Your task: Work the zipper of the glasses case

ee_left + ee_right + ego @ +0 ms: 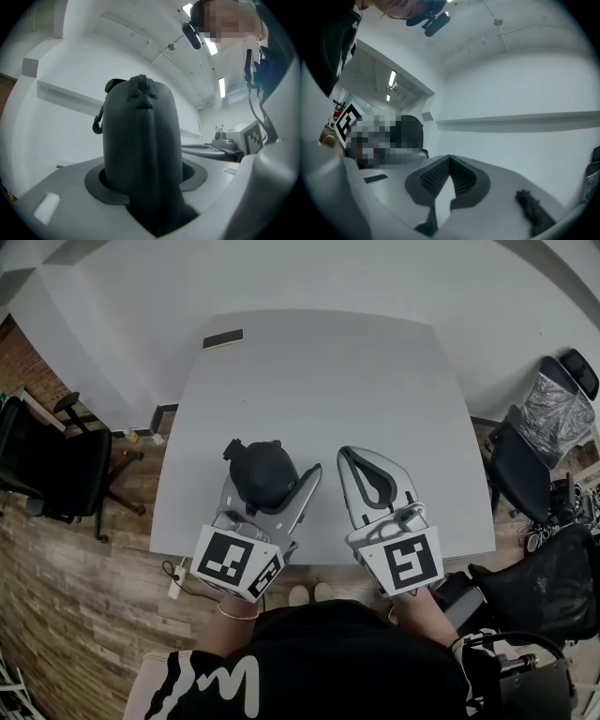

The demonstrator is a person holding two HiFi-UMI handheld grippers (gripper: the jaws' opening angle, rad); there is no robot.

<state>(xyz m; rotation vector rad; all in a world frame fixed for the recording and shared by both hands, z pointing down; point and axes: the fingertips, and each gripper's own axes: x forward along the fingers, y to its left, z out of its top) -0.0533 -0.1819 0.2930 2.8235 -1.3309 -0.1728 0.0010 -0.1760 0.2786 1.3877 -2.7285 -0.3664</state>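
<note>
A black zippered glasses case (265, 474) stands between the jaws of my left gripper (272, 472) at the near edge of the grey table (319, 381); the jaws are shut on its sides. In the left gripper view the case (140, 140) rises upright and fills the gap, with its zipper end (143, 86) on top and a small clip (98, 123) hanging on its left. My right gripper (350, 456) is a little to the right of the case, shut, its ribbed pads (436, 176) meeting at the tip with nothing between them.
A dark phone (223, 338) lies at the table's far left corner. Black office chairs stand on the left (56, 465) and on the right (544, 456). A white power strip (175, 582) lies on the wooden floor below the table's near left edge.
</note>
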